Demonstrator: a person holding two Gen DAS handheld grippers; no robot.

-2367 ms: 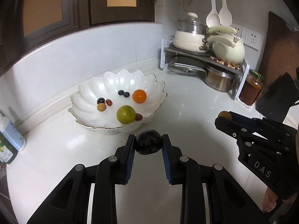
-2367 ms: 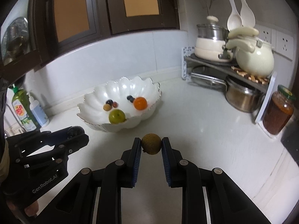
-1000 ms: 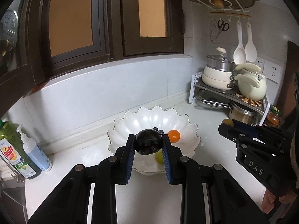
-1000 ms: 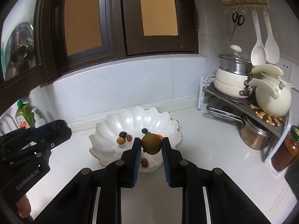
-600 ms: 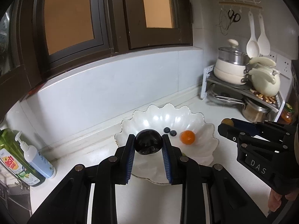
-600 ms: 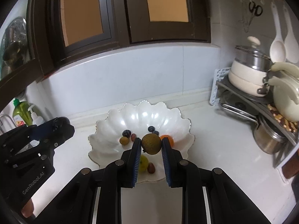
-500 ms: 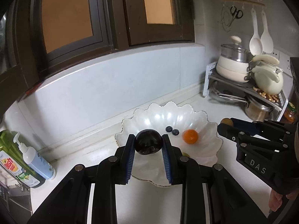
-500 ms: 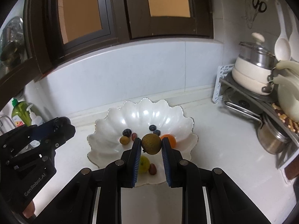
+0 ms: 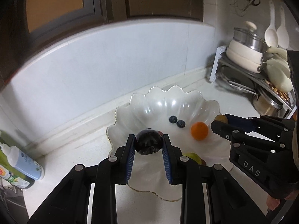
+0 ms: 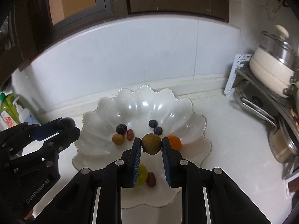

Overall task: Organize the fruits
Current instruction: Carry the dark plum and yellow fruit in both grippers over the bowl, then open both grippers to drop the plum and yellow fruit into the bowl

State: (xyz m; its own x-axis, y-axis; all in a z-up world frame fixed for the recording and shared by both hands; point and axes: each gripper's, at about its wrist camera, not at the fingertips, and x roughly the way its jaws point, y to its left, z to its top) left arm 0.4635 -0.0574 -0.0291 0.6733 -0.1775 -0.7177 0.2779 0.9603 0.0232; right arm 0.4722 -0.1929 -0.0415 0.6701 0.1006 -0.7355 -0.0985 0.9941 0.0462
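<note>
**Fruit over the bowl, both hands loaded**

Bowl (image 10: 142, 100) first: white, scalloped, on the counter (image 10: 233, 130) against the backsplash, and both my tools point down into it. Inside I can see an orange (image 9: 199, 130), a green fruit (image 10: 141, 174) near the front rim, two blueberries (image 10: 155, 127) side by side, a darker berry (image 10: 121, 128), a small brown fruit (image 10: 117, 138) and two reddish ones.

I judge this as the placing step, with nothing let go yet. Next I need to lower each tool until its fruit is just above bare bowl floor, then ease the jaws apart so nothing rolls or knocks the pieces already there.

My left gripper (image 9: 149, 144) is clenched on a dark plum (image 9: 148, 142), hanging over the bowl's left front side, tilted down and forward. My right gripper (image 10: 151, 144) pinches a brownish-green fruit (image 10: 151, 143) above the bowl's middle, with the orange just behind its right finger. The two tools come in side by side, near each other but apart.
</note>
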